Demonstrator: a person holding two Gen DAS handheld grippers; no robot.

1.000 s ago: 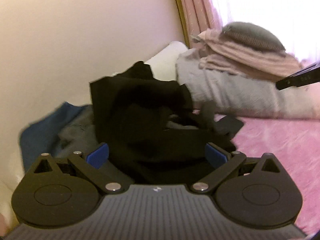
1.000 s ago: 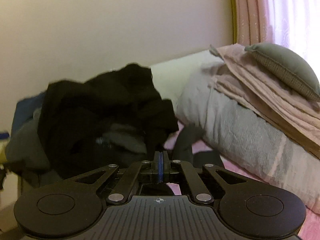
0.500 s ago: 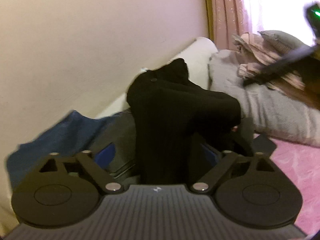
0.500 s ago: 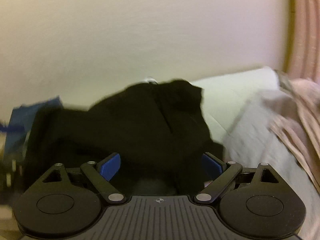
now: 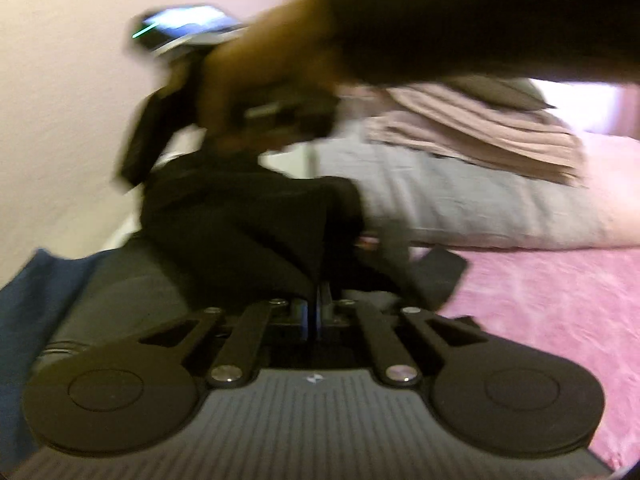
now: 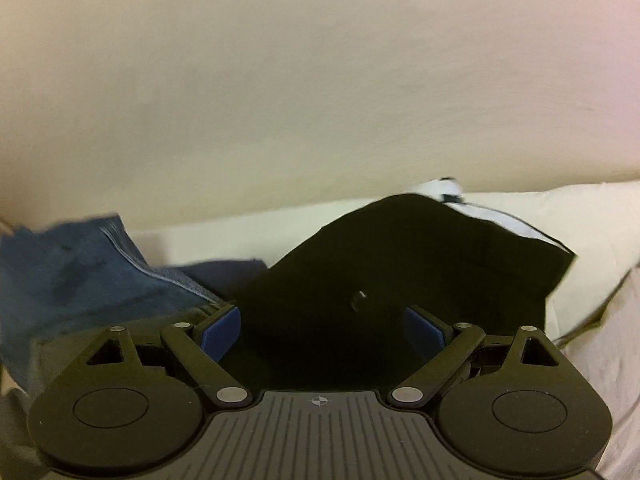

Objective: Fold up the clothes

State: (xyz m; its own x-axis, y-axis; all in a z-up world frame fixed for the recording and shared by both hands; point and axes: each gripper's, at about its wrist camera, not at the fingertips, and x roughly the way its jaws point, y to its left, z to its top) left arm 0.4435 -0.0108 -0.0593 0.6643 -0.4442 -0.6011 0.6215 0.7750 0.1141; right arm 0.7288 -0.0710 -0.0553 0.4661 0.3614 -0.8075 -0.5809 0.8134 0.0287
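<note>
Left hand-held gripper [image 5: 316, 300] has its jaws pressed together on a fold of the crumpled black fabric garment [image 5: 248, 216], which lies heaped on the bed near the cream wall, on top of a dark grey garment [image 5: 120, 292] and beside a blue denim-like cloth [image 5: 24, 300]. Right hand-held gripper [image 6: 320, 328] has its jaws spread wide, the blue pads [image 6: 220, 330] on either side of the black fabric garment [image 6: 400, 272] without closing on it; whether they touch the cloth I cannot tell. In the left wrist view the person's forearm [image 5: 400, 20], blurred, reaches across the top of the frame above the garment. Behind the heap, toward the far side of the bed, a grey pillow [image 5: 480, 204] carries folded dusty-pink cloths [image 5: 480, 136], and the pink fuzzy bedspread [image 5: 540, 320] covers the bed's near right part.
</note>
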